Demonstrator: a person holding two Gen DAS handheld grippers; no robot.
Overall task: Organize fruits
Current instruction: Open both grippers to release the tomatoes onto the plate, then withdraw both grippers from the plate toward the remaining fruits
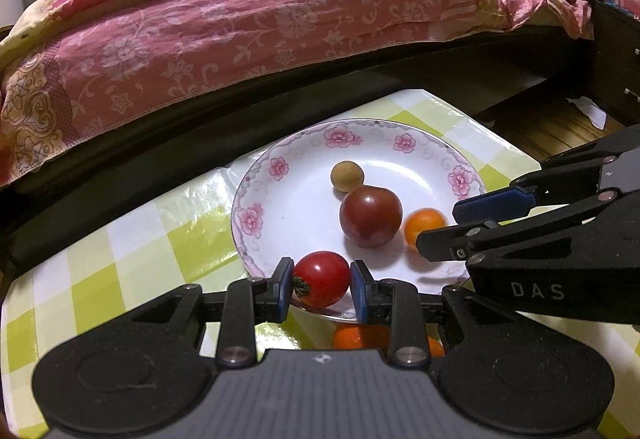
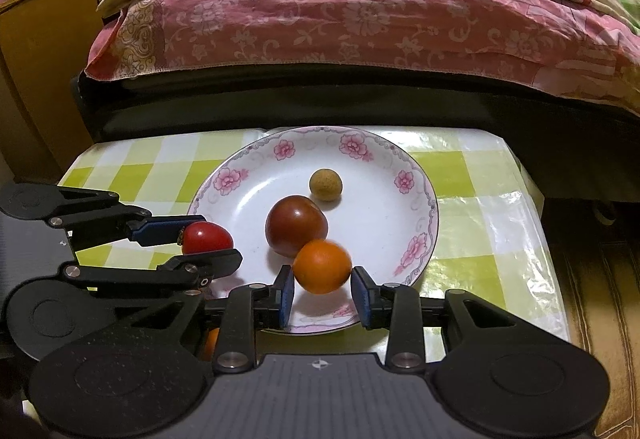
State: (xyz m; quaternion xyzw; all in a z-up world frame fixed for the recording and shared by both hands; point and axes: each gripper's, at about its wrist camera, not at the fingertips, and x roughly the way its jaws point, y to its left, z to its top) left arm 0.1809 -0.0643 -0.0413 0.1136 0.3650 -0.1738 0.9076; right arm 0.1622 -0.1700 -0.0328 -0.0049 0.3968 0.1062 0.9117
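Note:
A white plate with pink flowers (image 1: 280, 207) (image 2: 384, 223) sits on the green checked table. On it lie a dark red tomato (image 1: 370, 216) (image 2: 296, 225) and a small tan longan (image 1: 347, 176) (image 2: 326, 184). My left gripper (image 1: 322, 283) (image 2: 208, 245) is shut on a red cherry tomato (image 1: 322, 278) (image 2: 208, 238) over the plate's near left rim. My right gripper (image 2: 322, 291) (image 1: 438, 229) is open around a small orange fruit (image 2: 322, 265) (image 1: 424, 225), which looks slightly blurred; a gap shows on its right side.
Another orange fruit (image 1: 352, 337) (image 2: 211, 343) lies on the table (image 1: 132, 255) (image 2: 472, 267) below the grippers, partly hidden. A bed with a pink floral quilt (image 1: 240, 23) (image 2: 360, 11) runs along the table's far edge. Wooden floor (image 1: 560, 127) lies to the right.

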